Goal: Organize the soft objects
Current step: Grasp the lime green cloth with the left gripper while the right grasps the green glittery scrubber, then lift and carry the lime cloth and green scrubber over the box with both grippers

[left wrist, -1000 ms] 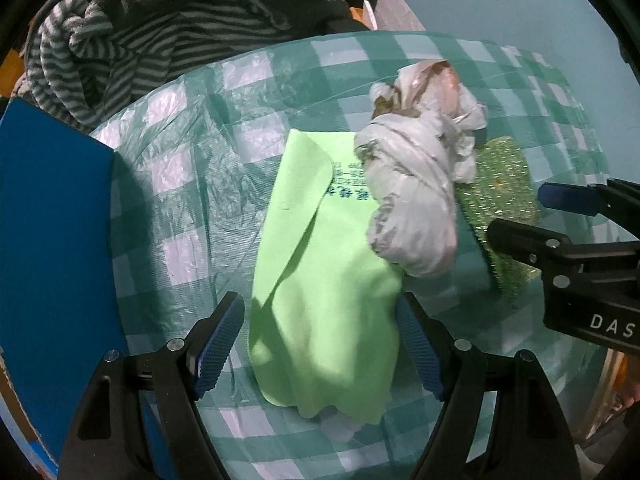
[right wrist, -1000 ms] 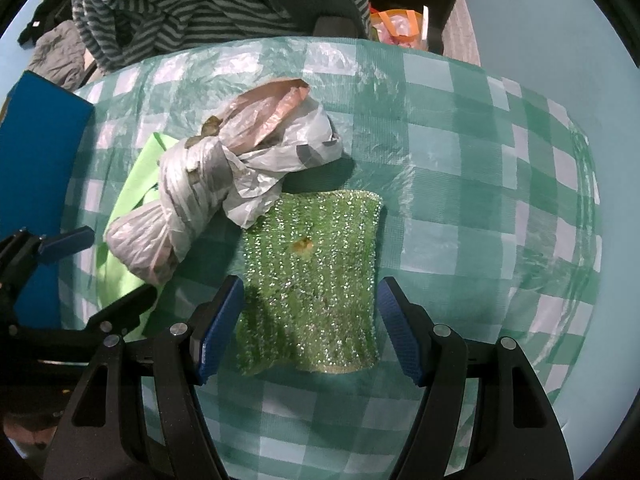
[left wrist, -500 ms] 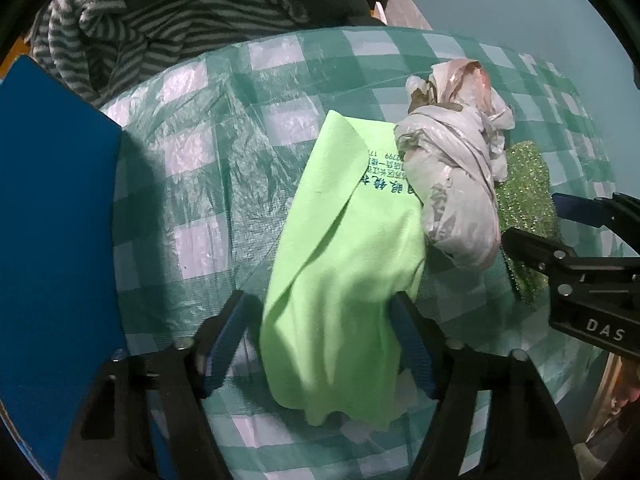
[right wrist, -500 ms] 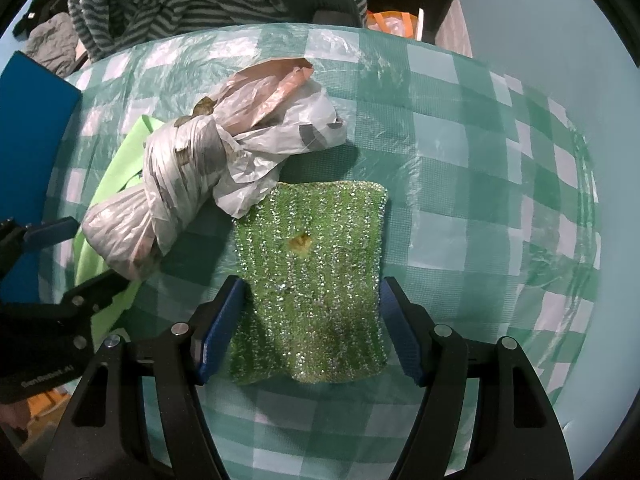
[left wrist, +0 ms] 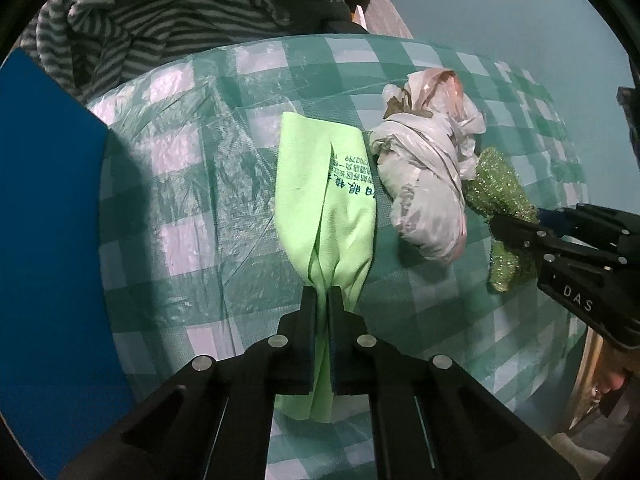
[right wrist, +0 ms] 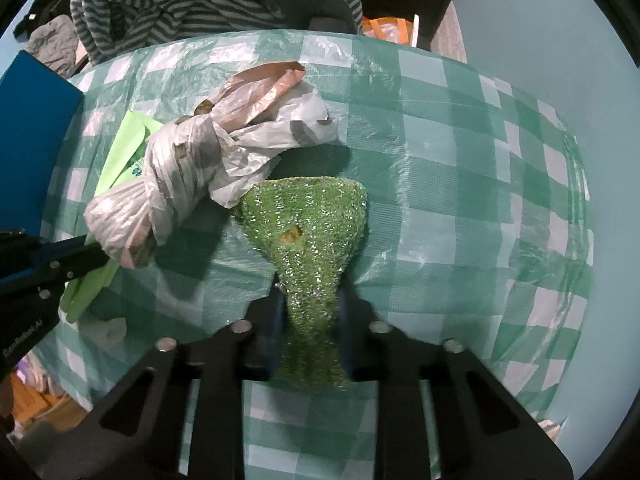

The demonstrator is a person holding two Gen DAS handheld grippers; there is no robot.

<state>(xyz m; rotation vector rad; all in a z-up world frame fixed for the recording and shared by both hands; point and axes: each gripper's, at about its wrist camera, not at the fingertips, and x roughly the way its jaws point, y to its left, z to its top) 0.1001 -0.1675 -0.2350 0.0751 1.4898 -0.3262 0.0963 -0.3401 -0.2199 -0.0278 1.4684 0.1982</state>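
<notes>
A light green cloth (left wrist: 328,200) with printed blue characters lies on the green checked table cover (left wrist: 192,184). My left gripper (left wrist: 322,300) is shut on the cloth's near end, bunching it into a fold. To its right lies a knotted white plastic bag (left wrist: 428,184). A glittery green scouring cloth (right wrist: 312,232) lies beside the bag (right wrist: 188,184). My right gripper (right wrist: 310,300) is shut on the scouring cloth's near end, pinching it narrow. In the left wrist view the right gripper (left wrist: 520,232) shows at the right edge over the scouring cloth (left wrist: 500,200).
A blue flat board (left wrist: 44,216) covers the table's left side. Striped grey clothing (left wrist: 160,20) is piled beyond the far edge. The checked cover (right wrist: 460,168) right of the scouring cloth carries nothing. A person's hand (left wrist: 608,380) shows low at the right.
Both grippers went from open around their cloths to shut on them. The light green cloth and the scouring cloth are now gathered and pinched at their near ends.
</notes>
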